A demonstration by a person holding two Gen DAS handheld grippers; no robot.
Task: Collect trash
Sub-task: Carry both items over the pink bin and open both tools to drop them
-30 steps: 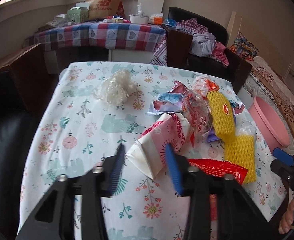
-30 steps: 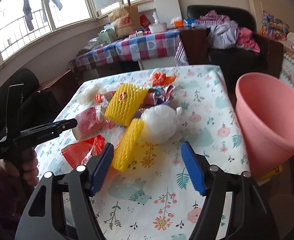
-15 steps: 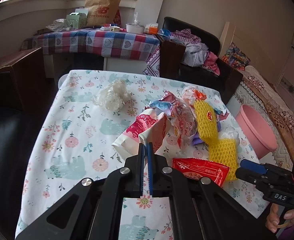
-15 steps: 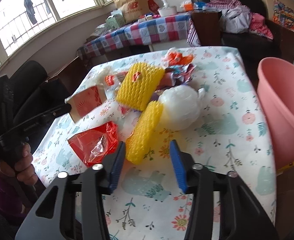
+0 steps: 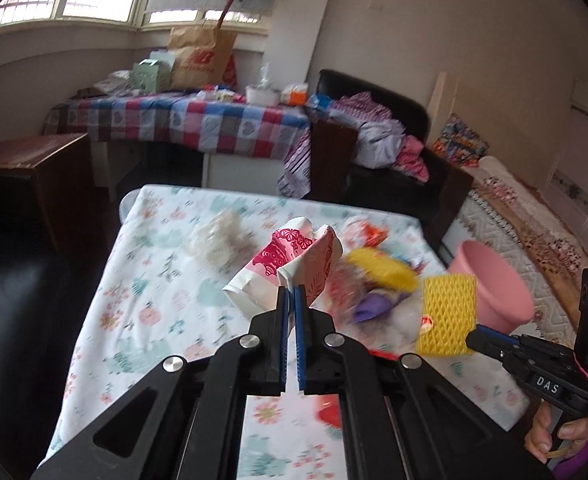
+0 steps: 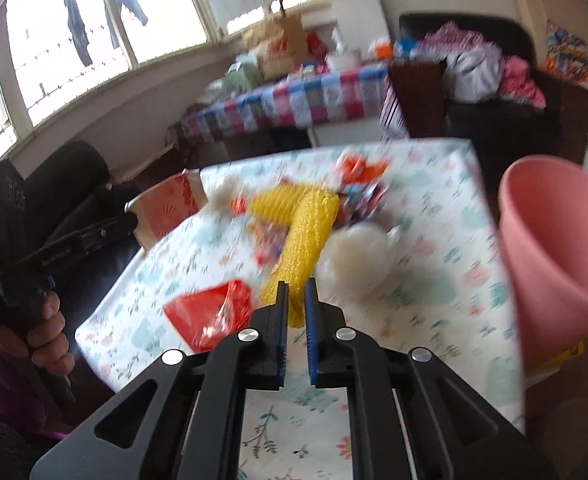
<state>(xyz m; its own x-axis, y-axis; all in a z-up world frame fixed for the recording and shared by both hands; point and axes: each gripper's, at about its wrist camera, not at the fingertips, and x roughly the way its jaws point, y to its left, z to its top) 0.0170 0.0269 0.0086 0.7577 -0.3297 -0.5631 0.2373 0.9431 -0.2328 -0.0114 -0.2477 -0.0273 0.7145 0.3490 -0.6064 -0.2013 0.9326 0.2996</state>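
My left gripper [image 5: 293, 294] is shut on a crumpled white-and-pink paper cup [image 5: 290, 266] and holds it above the floral tablecloth [image 5: 142, 300]; the cup also shows in the right wrist view [image 6: 170, 210]. My right gripper [image 6: 296, 292] is shut on a yellow foam net sleeve [image 6: 304, 240], lifted off the table; the sleeve also shows in the left wrist view [image 5: 448, 314]. A pink bucket [image 6: 558, 236] stands to the right of the table.
On the table lie a second yellow net [image 5: 382, 270], a red wrapper [image 6: 214, 312], a white plastic ball [image 6: 354, 256], a clear crumpled bag [image 5: 220, 242] and several coloured wrappers. Black chair [image 5: 18, 280] at left. Checked table and sofa behind.
Both grippers closed: the left on the paper cup, the right on the yellow net sleeve. Both have since lifted their items off the table.
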